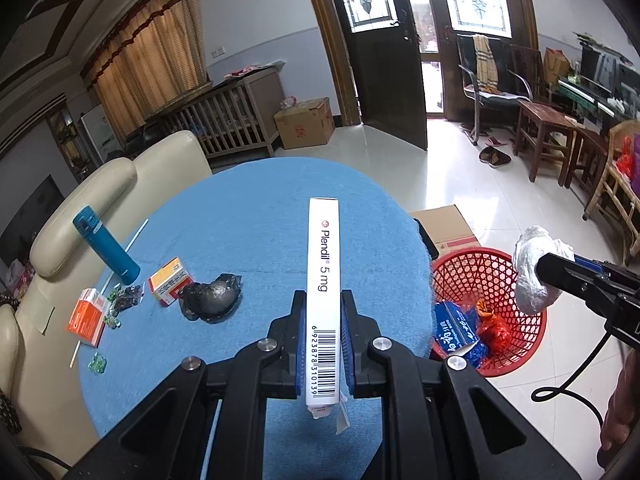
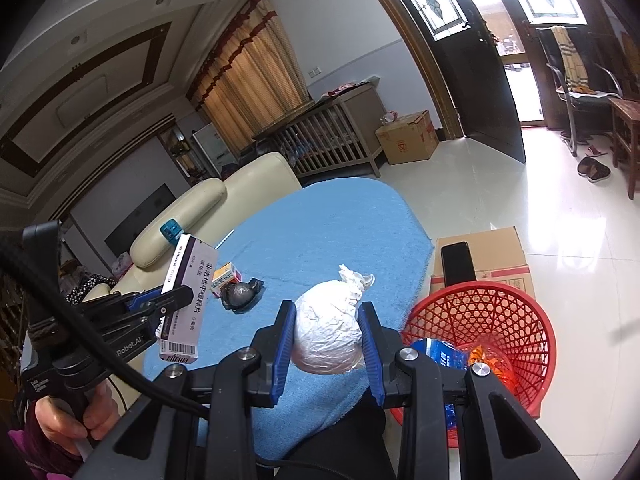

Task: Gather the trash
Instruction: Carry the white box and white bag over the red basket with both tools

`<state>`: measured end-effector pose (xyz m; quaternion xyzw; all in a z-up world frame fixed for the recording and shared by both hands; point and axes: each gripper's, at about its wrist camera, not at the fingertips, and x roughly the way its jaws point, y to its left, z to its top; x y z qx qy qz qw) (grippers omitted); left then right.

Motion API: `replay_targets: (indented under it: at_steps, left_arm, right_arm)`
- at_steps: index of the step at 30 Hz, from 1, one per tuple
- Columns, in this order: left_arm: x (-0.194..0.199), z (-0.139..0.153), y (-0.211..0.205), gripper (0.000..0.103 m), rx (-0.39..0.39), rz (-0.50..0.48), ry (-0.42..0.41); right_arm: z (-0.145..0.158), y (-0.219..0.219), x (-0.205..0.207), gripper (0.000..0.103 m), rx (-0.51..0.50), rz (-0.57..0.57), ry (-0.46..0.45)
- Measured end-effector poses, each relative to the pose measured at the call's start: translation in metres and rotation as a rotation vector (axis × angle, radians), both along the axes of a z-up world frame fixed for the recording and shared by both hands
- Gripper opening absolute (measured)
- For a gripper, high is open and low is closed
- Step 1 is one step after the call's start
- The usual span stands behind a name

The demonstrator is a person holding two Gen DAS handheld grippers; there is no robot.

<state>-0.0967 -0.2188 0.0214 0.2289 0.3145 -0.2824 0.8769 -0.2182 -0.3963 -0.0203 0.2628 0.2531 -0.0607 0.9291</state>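
My left gripper (image 1: 323,308) is shut on a white Plendil medicine box (image 1: 323,280), held edge-up above the blue table (image 1: 260,208); it also shows in the right wrist view (image 2: 188,296). My right gripper (image 2: 328,316) is shut on a white crumpled bag ball (image 2: 328,332), held over the table's right edge beside the red mesh basket (image 2: 520,320). In the left wrist view the ball (image 1: 532,272) hangs above the basket (image 1: 472,276), which holds blue and orange wrappers (image 1: 464,332). A black crumpled bag (image 1: 210,300) and two orange boxes (image 1: 170,280) (image 1: 86,316) lie on the table.
A blue bottle (image 1: 106,250), a white straw (image 1: 120,260) and green bits (image 1: 120,300) sit at the table's left. A cream sofa (image 1: 100,184) lies behind. A cardboard box (image 2: 492,256) with a black phone (image 2: 456,264) stands behind the basket. Chairs stand far right (image 1: 544,128).
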Motion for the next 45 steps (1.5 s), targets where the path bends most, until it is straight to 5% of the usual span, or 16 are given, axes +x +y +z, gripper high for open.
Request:
replay_targets:
  at_steps: [45]
  left_arm:
    - [-0.038,-0.041,-0.089,0.016,0.151,-0.192,0.029]
  right_arm:
    - [-0.043,-0.064,-0.045,0.034,0.1,-0.149,0.035]
